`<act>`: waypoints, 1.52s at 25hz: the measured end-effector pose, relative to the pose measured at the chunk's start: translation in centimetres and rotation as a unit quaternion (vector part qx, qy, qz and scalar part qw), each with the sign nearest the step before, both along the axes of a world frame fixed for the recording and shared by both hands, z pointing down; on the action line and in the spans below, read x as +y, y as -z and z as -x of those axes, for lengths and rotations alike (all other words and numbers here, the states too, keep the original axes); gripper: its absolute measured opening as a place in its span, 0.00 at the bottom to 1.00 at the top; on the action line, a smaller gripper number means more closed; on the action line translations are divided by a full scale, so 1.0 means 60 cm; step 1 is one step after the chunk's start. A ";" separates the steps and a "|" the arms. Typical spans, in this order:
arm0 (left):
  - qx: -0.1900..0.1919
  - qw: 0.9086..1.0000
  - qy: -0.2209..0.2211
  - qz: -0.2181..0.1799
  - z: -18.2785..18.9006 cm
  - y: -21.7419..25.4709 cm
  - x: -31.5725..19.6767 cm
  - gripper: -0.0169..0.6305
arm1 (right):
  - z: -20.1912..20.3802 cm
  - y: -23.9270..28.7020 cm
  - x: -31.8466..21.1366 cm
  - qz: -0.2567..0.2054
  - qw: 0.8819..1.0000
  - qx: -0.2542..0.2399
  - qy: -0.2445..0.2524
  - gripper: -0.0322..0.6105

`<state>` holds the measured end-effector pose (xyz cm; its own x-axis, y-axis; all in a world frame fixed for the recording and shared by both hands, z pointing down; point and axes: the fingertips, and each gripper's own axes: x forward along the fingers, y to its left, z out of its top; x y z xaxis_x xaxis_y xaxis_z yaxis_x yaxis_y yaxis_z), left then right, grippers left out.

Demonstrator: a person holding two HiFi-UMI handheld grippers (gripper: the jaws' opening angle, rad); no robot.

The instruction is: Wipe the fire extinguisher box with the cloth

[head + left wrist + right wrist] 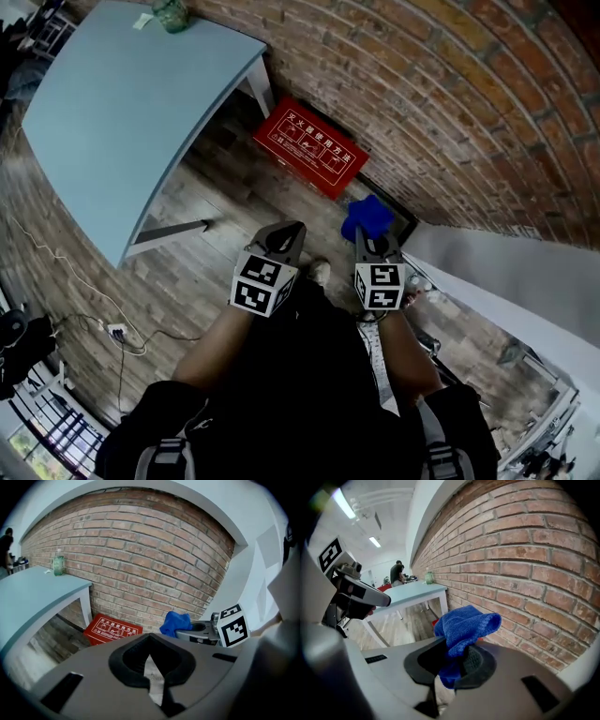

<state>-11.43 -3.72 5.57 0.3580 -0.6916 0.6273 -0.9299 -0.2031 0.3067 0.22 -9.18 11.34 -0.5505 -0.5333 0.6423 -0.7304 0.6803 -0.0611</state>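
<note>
The red fire extinguisher box [309, 147] lies on the wooden floor against the brick wall, next to the table leg; it also shows in the left gripper view [112, 629]. A blue cloth [367, 217] is bunched in my right gripper [369, 240], which is shut on it and held in the air on the near side of the box, to its right. In the right gripper view the cloth [464, 627] sticks up from between the pads of the right gripper [454, 665]. My left gripper [287, 234] hangs beside it, shut and holding nothing [151, 667].
A light blue table [122, 112] with a green bottle [171, 14] on it stands left of the box. A white wall [506, 272] juts out at the right. A power strip and cable [117, 330] lie on the floor at the left. A person [397, 571] stands far off.
</note>
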 end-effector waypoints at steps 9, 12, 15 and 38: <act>0.008 1.000 -0.012 -0.007 0.047 -0.209 -0.054 0.02 | -0.014 -0.220 -0.038 0.023 0.998 -0.008 -0.060 0.13; 0.022 1.000 -0.003 -0.015 0.043 -0.311 -0.057 0.02 | -0.027 -0.309 -0.071 -0.006 0.999 -0.014 -0.044 0.13; 0.018 0.999 0.000 -0.031 0.030 -0.422 -0.065 0.02 | -0.038 -0.390 -0.124 -0.026 0.996 -0.062 -0.056 0.13; -0.029 0.991 0.025 -0.132 -0.050 -0.715 -0.082 0.02 | -0.008 -0.544 -0.264 -0.203 0.972 -0.103 0.057 0.13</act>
<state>-8.44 -8.65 48.50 0.2871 -0.8502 0.4414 -0.9555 -0.2216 0.1946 0.72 -25.01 43.99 -0.7158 -0.6475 0.2615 -0.6492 0.7550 0.0924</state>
